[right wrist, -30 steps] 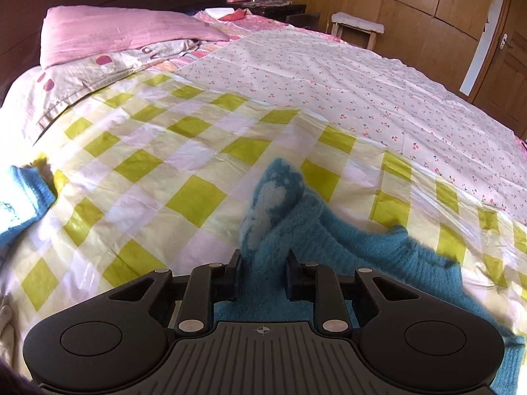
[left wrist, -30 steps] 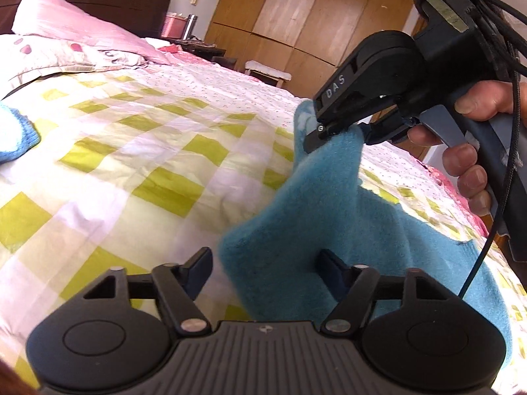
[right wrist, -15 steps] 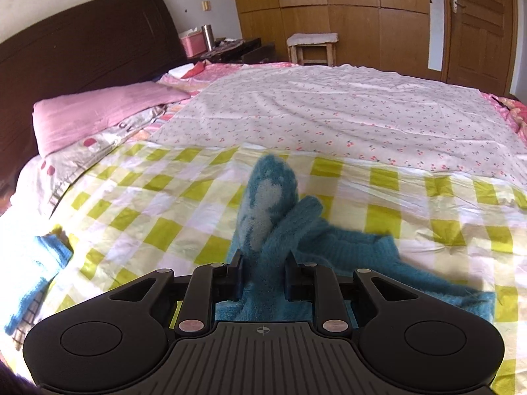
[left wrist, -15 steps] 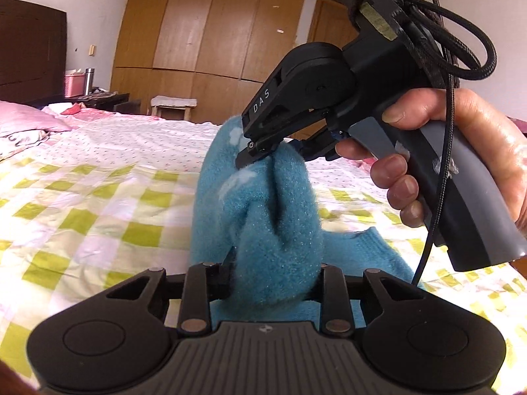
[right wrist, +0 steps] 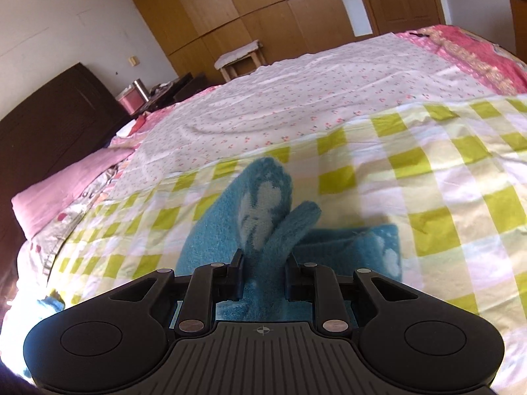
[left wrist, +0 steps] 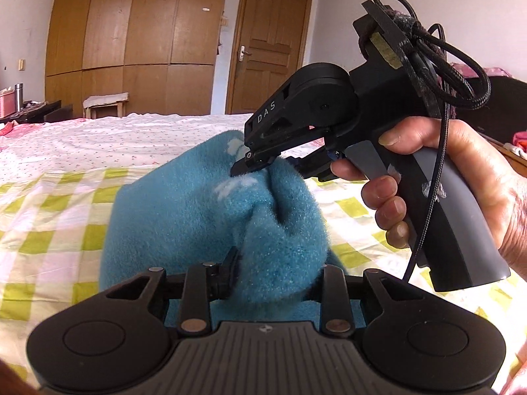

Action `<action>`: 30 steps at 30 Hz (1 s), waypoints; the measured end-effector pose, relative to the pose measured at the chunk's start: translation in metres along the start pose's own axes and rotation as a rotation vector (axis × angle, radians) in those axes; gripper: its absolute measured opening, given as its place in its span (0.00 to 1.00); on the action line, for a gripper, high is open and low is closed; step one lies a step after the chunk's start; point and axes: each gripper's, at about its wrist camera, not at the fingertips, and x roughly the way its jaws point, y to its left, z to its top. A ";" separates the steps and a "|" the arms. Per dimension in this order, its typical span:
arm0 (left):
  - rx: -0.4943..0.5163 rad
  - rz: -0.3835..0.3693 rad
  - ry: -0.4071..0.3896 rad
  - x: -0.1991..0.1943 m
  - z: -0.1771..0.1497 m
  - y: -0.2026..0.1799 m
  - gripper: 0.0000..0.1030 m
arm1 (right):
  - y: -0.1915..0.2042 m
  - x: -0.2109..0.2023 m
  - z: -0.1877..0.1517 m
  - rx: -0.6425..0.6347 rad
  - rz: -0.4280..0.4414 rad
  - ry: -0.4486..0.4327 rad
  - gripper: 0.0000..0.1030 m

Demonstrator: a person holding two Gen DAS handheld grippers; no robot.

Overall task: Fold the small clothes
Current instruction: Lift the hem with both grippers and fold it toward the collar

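Note:
A fuzzy teal garment with pale blotches (left wrist: 184, 217) is lifted off the checked bed cover. My left gripper (left wrist: 273, 273) is shut on a thick bunch of it close to the camera. My right gripper (left wrist: 263, 164) shows in the left wrist view, held by a hand, shut on the garment's upper edge. In the right wrist view my right gripper (right wrist: 263, 275) pinches the garment (right wrist: 230, 217), whose tip stands up in front while another part lies flat on the cover to the right.
The bed has a yellow-green checked cover (right wrist: 411, 197), a white floral sheet (right wrist: 313, 98) behind it and pink pillows (right wrist: 49, 197) at the dark headboard. Another blue piece (right wrist: 49, 302) lies at the left edge. Wooden wardrobes and a stool (right wrist: 240, 56) stand beyond the bed.
My left gripper has closed on the garment; it was open a second ago. Both grippers have lifted and tilted up with the garment bunched between them.

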 end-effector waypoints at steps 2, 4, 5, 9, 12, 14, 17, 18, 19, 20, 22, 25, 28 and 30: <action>0.029 -0.002 0.022 0.010 -0.005 -0.013 0.34 | -0.023 0.000 -0.007 0.047 0.002 0.004 0.21; 0.060 0.001 0.050 0.019 -0.013 -0.025 0.34 | -0.042 0.002 -0.016 0.077 0.004 0.011 0.21; 0.077 0.004 0.063 0.024 -0.017 -0.030 0.34 | -0.048 0.004 -0.020 0.084 0.000 0.015 0.21; 0.152 0.027 0.081 0.033 -0.027 -0.047 0.34 | -0.071 0.006 -0.031 0.133 0.016 0.012 0.26; 0.180 0.039 0.090 0.039 -0.029 -0.055 0.34 | -0.077 0.001 -0.033 0.136 0.005 0.011 0.35; 0.194 0.048 0.087 0.043 -0.030 -0.057 0.34 | -0.078 -0.006 -0.033 0.127 0.001 -0.003 0.35; 0.206 0.056 0.084 0.041 -0.032 -0.059 0.35 | -0.077 -0.018 -0.035 0.119 0.023 -0.016 0.50; 0.211 0.058 0.084 0.040 -0.032 -0.060 0.35 | -0.075 -0.020 -0.036 0.112 0.036 -0.009 0.55; 0.214 0.060 0.084 0.039 -0.033 -0.063 0.35 | -0.073 -0.021 -0.038 0.102 0.043 0.002 0.57; 0.217 0.062 0.084 0.036 -0.034 -0.064 0.35 | -0.069 -0.020 -0.039 0.080 0.035 0.017 0.58; 0.219 0.065 0.086 0.039 -0.034 -0.069 0.36 | -0.060 -0.017 -0.044 0.039 0.014 0.044 0.60; 0.235 0.079 0.090 0.044 -0.033 -0.069 0.37 | -0.054 -0.008 -0.048 0.040 0.003 0.078 0.60; 0.236 0.084 0.091 0.044 -0.030 -0.072 0.37 | -0.045 -0.007 -0.049 -0.006 -0.011 0.071 0.43; 0.219 0.076 0.088 0.041 -0.026 -0.071 0.36 | -0.042 -0.010 -0.046 -0.021 -0.001 0.072 0.31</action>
